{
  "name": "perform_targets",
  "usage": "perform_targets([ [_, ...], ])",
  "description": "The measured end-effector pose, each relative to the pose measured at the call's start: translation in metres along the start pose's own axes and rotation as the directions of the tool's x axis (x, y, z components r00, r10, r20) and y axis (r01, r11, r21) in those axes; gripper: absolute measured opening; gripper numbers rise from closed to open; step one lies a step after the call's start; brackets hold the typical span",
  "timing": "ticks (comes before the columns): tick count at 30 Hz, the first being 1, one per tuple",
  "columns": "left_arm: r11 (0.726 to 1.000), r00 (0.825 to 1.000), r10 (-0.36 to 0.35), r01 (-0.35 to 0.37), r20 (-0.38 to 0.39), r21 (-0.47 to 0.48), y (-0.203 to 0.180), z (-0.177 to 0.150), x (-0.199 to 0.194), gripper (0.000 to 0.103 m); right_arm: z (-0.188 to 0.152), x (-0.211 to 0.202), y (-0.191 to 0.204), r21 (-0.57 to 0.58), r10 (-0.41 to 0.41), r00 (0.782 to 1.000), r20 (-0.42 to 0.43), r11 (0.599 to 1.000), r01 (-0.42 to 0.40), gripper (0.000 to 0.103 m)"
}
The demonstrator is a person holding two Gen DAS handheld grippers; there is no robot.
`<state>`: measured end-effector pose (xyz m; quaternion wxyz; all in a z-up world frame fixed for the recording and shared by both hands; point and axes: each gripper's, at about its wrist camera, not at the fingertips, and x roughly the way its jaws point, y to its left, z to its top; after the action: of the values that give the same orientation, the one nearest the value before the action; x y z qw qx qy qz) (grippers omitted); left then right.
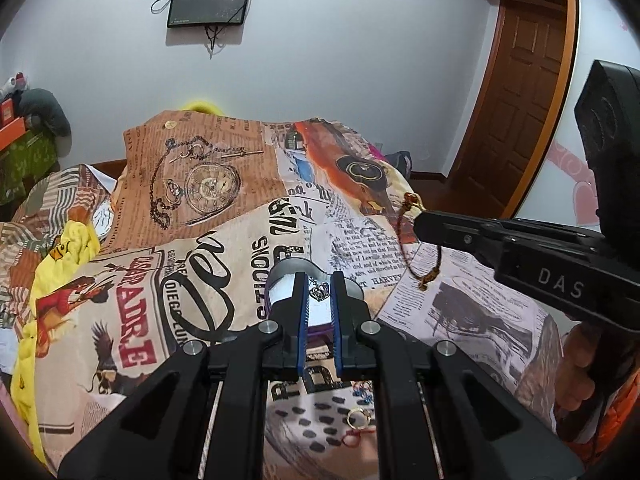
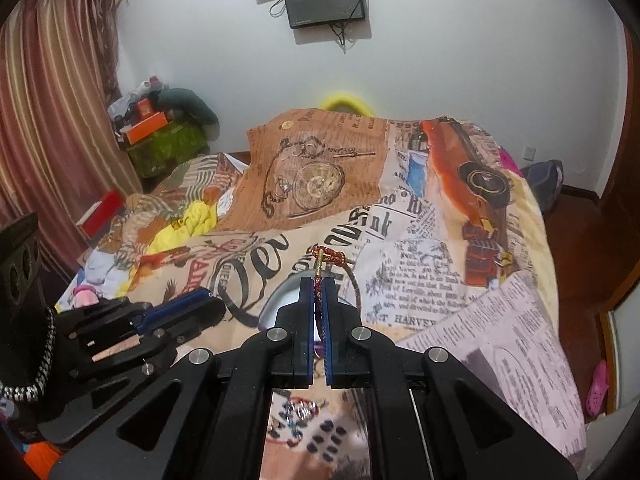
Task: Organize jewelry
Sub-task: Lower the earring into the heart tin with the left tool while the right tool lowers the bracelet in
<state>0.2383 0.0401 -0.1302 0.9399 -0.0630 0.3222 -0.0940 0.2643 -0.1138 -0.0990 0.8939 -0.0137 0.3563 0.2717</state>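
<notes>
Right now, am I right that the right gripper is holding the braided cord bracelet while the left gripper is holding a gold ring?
Not quite: the left gripper holds a small silver crown pendant, not a ring, as the left wrist view shows. The right gripper does hold the bracelet.

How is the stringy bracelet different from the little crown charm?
The bracelet is a long red-brown braided cord; the crown charm is small and silvery. The right gripper pinches the bracelet, which dangles; the charm sits between the left gripper's fingers. Both are jewelry.
</notes>
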Motion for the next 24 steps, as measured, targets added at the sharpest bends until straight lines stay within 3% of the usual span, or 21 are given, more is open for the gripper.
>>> perform_targets([
  [12, 1.0, 0.998, 0.002, -0.003, -0.066, -0.005, 0.012, 0.002, 0.048, 0.009, 0.003, 0.05, -0.005, -0.014, 0.056, 0.994, -0.09, 0.998, -0.057, 0.003],
  [24, 1.0, 0.988, -0.001, -0.002, -0.157, -0.021, 0.022, -0.01, 0.08, 0.009, -0.001, 0.09, -0.009, -0.061, 0.108, 0.967, -0.231, 0.99, -0.125, 0.003],
])
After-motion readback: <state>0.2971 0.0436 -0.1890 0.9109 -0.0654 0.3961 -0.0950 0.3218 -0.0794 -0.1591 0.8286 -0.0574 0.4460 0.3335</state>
